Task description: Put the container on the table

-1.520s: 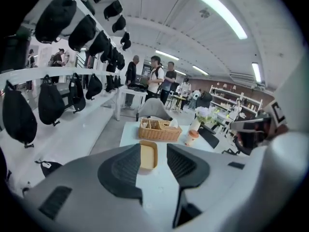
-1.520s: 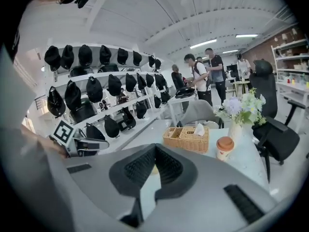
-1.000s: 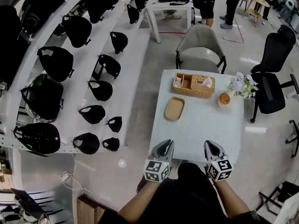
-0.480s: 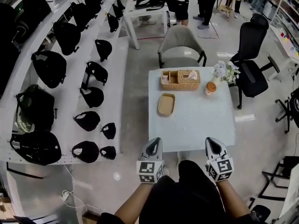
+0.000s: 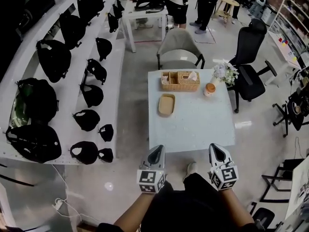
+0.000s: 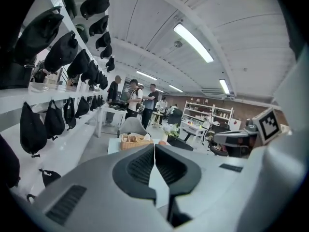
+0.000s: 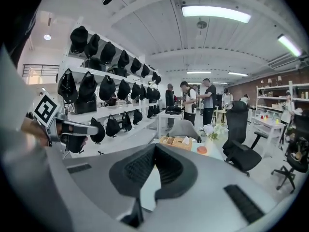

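A white square table (image 5: 193, 124) carries a flat tan container (image 5: 166, 105), a wicker basket (image 5: 179, 80), an orange-lidded jar (image 5: 210, 88) and a bunch of flowers (image 5: 225, 73). My left gripper (image 5: 156, 154) and right gripper (image 5: 218, 152) hover over the floor just short of the table's near edge. Both are shut with nothing between the fingers. In the left gripper view the left gripper (image 6: 154, 146) points toward the basket (image 6: 133, 140). Beyond the right gripper (image 7: 154, 146) in its own view are the basket (image 7: 177, 141) and the jar (image 7: 202, 150).
White shelves (image 5: 63, 110) with several black bags run along the left. A grey chair (image 5: 178, 50) stands at the table's far side and a black office chair (image 5: 248, 52) at its right. People stand by another white table (image 5: 140, 8) at the back.
The table has drawn farther away in the head view. Both grippers have come back from the table's near edge and now hang over the floor, still side by side.
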`<act>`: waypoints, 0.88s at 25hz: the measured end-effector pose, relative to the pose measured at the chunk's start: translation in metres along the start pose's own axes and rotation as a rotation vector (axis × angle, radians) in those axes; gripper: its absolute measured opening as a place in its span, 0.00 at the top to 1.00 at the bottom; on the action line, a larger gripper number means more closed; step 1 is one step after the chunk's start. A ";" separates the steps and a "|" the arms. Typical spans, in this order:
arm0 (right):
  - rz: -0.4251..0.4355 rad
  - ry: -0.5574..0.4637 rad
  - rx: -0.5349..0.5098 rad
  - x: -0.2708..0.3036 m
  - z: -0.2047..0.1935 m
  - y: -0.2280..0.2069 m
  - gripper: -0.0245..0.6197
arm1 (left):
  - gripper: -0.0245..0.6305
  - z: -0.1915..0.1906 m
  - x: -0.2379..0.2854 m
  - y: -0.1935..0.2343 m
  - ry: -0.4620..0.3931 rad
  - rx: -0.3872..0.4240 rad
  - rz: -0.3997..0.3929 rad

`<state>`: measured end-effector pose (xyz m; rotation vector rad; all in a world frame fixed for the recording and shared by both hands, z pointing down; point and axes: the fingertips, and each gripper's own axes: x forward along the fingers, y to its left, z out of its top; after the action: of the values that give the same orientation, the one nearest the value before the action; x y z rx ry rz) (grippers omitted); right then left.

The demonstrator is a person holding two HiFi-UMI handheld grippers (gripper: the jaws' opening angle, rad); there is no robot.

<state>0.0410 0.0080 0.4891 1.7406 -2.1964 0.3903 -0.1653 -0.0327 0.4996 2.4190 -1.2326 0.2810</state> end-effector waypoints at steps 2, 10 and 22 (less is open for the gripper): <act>0.007 -0.010 0.019 -0.006 0.001 -0.003 0.96 | 0.95 0.004 -0.006 0.000 -0.012 0.008 0.008; 0.061 -0.066 0.080 -0.028 0.005 -0.047 0.96 | 0.95 0.015 -0.021 -0.028 -0.071 0.037 0.096; 0.149 -0.115 0.000 -0.068 0.004 -0.118 0.96 | 0.95 0.008 0.010 -0.127 -0.058 0.069 0.164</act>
<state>0.1700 0.0406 0.4600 1.6425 -2.4162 0.3318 -0.0566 0.0237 0.4625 2.4020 -1.4729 0.3078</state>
